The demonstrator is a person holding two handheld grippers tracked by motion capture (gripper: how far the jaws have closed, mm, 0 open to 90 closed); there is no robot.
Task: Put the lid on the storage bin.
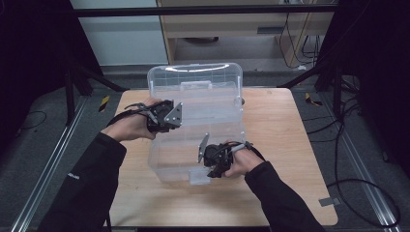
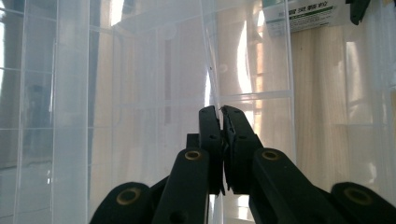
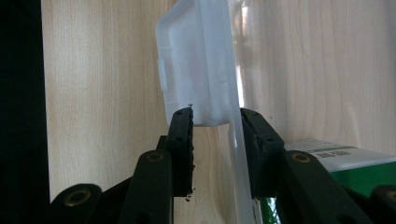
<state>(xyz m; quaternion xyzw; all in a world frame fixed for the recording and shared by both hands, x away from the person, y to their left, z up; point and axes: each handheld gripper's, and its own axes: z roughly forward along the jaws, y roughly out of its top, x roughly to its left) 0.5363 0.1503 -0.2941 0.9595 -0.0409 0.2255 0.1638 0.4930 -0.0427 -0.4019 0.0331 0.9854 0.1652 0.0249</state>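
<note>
A clear plastic storage box stands on the wooden table with its lid swung up at the back. My left gripper sits at the box's left wall. In the left gripper view its jaws are pinched together on the thin edge of that wall. My right gripper is at the front wall. Its jaws are shut on the whitish front latch and the wall behind it.
A green and white printed carton lies inside the box, and it also shows through the plastic as the carton. Dark frame bars and cables surround the table, and a pale cabinet stands beyond its far edge.
</note>
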